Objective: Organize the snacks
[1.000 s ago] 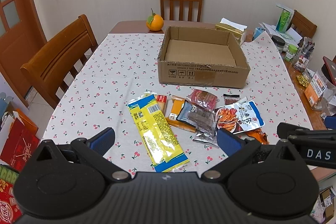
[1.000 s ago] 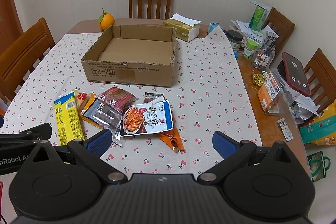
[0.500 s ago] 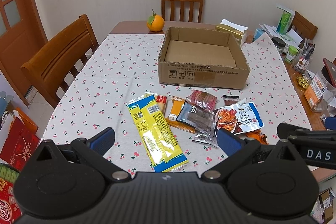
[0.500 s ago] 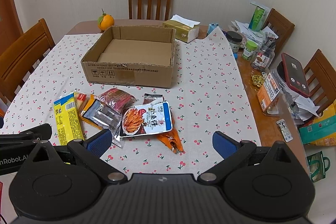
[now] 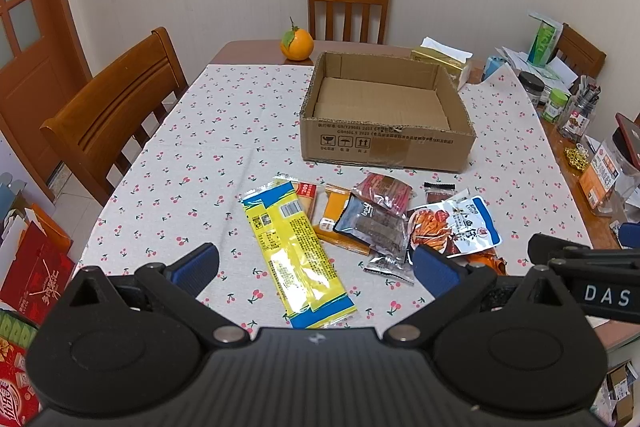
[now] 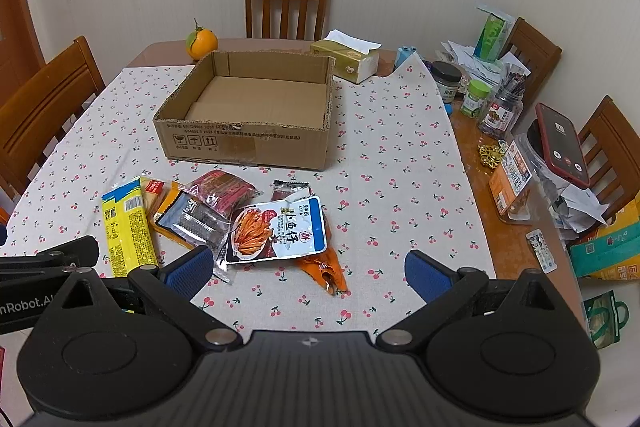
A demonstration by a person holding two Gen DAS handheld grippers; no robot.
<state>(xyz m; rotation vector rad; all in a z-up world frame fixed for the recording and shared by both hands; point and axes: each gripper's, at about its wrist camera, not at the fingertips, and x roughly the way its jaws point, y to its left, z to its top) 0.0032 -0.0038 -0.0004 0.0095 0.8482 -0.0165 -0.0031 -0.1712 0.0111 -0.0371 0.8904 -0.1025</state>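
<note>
Snacks [image 5: 360,223] lie piled at six o'clock of the box [image 5: 384,115]; left gripper [image 5: 316,267] and right gripper [image 6: 308,269] hover with fingers apart, gripping nothing.

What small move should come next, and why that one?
Probably ease the left gripper down over the long yellow packet. Both grippers are open and hold nothing, the cardboard box is empty, and every snack lies on the tablecloth in front of it. The yellow packet sits at the pile's edge, directly ahead between the left fingers.

light: even, indoor | shadows: soft | focus: sharp | edges: fisheye-bent, vignetted
</note>
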